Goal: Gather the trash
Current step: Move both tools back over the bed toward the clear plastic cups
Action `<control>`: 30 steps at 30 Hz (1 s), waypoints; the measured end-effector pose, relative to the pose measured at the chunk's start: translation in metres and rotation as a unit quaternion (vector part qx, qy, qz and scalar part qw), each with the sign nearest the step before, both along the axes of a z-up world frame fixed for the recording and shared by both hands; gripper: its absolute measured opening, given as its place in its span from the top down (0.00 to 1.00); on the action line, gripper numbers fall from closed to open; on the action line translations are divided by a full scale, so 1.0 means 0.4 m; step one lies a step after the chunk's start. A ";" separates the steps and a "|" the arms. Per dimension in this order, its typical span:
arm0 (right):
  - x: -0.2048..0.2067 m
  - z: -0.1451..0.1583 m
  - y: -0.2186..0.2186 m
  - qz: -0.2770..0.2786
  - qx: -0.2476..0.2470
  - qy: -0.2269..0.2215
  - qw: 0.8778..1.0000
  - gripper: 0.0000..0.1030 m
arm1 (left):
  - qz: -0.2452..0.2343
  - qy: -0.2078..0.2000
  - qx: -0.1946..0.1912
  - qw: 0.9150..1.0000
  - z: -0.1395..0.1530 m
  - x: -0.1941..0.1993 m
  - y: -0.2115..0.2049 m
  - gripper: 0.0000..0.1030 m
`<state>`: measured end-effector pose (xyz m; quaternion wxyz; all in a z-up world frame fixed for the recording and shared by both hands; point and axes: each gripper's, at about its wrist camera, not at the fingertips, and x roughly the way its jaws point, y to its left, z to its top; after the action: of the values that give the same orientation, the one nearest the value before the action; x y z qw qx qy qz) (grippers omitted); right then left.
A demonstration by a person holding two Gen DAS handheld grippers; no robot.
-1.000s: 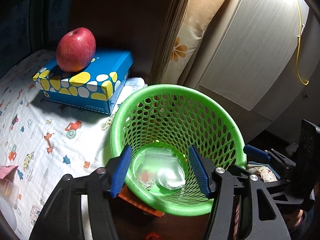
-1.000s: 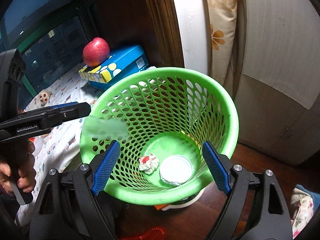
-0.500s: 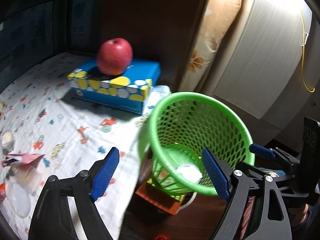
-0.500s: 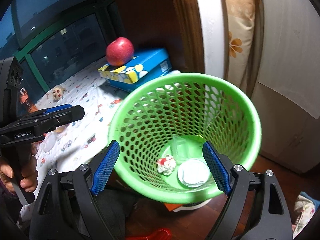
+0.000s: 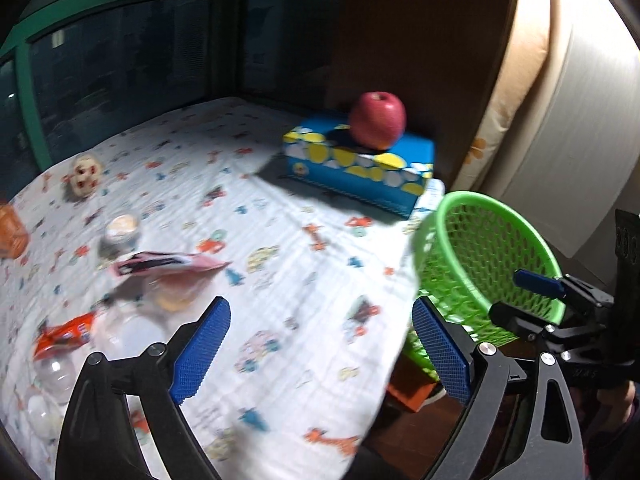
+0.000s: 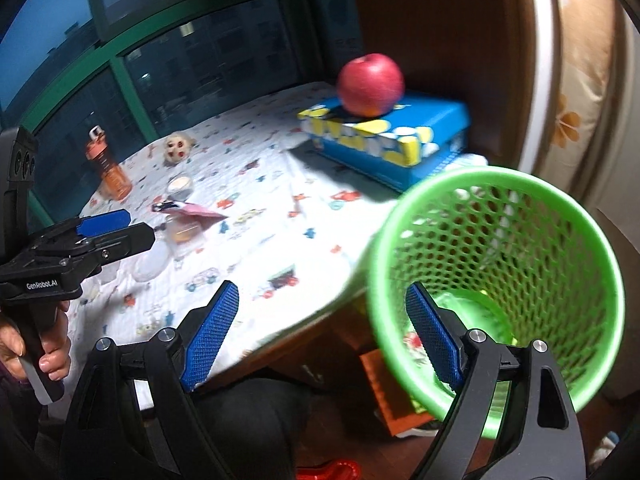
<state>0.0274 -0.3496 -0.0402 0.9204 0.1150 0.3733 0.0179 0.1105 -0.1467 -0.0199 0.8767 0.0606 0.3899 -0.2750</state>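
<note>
Green perforated plastic forms the waste basket (image 6: 560, 216), which stands off the right edge of the table, below the level of the tabletop; crumpled white-and-red trash (image 6: 412, 342) lies at its bottom, partly hidden by the basket wall. White cloth (image 5: 280, 248) printed with small cartoon figures covers the table. Left gripper (image 5: 320, 354) hangs over the near part of the cloth with its blue-padded jaws spread wide and nothing between them. Right gripper (image 6: 322, 336) is likewise spread and empty, its right finger in front of the basket's near wall and its left finger over the table edge. Uncollected items sit in a cluster on the left part of the cloth: a pink wrapper (image 5: 168, 262), an orange-red packet (image 5: 64, 334), a small clear cup with a pale lid (image 5: 120, 228), and clear plastic containers (image 5: 52, 372) at the near left, too blurred to count. Further back lies a small pale toy with red spots (image 5: 83, 175), and an orange bottle (image 6: 108, 166) stands near the window. A red apple (image 5: 377, 125) rests on a blue box with yellow and white dots (image 5: 356, 170) at the far right of the table, just behind the basket.
</note>
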 end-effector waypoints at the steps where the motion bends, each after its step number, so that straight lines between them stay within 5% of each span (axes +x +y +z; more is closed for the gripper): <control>1: 0.013 -0.001 0.020 0.008 0.000 0.001 1.000 0.18 | 0.013 -0.004 0.007 1.000 -0.004 0.001 0.029 0.14; 9: 0.095 0.000 0.180 0.077 0.002 0.003 0.997 0.18 | 0.123 0.000 0.029 0.992 -0.029 0.029 0.281 0.14; 19: 0.166 -0.004 0.358 0.150 0.009 0.008 0.989 0.18 | 0.257 -0.001 0.050 0.965 -0.067 0.019 0.598 0.14; 24: 0.195 -0.008 0.449 0.185 0.010 0.013 0.983 0.18 | 0.283 0.021 0.063 0.957 -0.130 0.021 0.681 0.15; 30: 0.225 -0.019 0.544 0.217 0.006 0.023 0.976 0.18 | 0.277 0.045 0.061 0.958 -0.202 0.031 0.717 0.30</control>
<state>0.1173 -0.1319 -0.0480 0.8850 0.0373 0.4101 0.2172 0.1230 0.1403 -0.1006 0.8948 -0.0084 0.4464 0.0006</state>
